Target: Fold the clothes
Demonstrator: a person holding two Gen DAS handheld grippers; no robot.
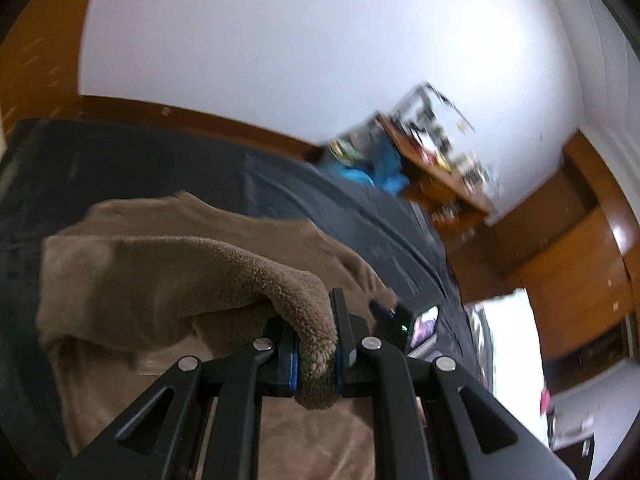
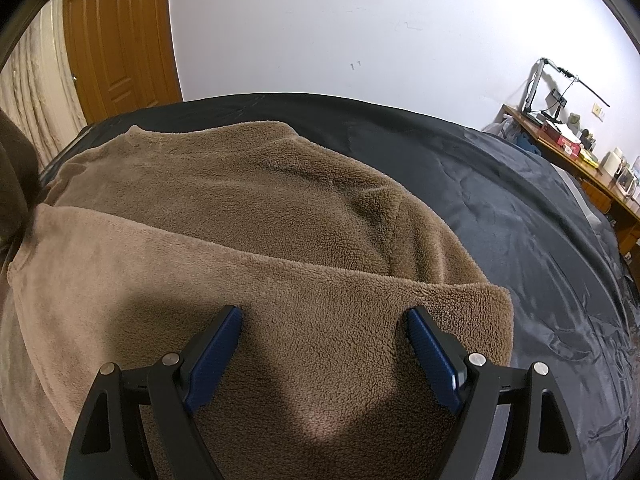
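The left gripper (image 1: 316,360) is clenching a bunched edge of the brown fleece (image 1: 168,280), the pile squeezed tight between its 2 blue pads, and it is carrying that edge above the rest of the garment so the lifted flap can be laid across as a fold. The picture is smearing toward 3 o'clock (the shelf clutter there is a blur), which suits a hand sweeping sideways with cloth in tow. The fleece is lying spread on the dark sheet (image 2: 520,220) of the bed, filling the middle and 9 o'clock side of the right wrist view, with 1 fold line already running across it from 9 o'clock toward 3 o'clock. The right gripper (image 2: 324,344) is hanging released, its 2 fingers standing wide just over the near layer, with nothing pinched between them; whether the tips are touching the pile I cannot tell. Placed there, it is probably standing by to pin the bottom layer while the left one drapes its flap. A desk (image 2: 580,160) is standing at 3 o'clock against the wall.
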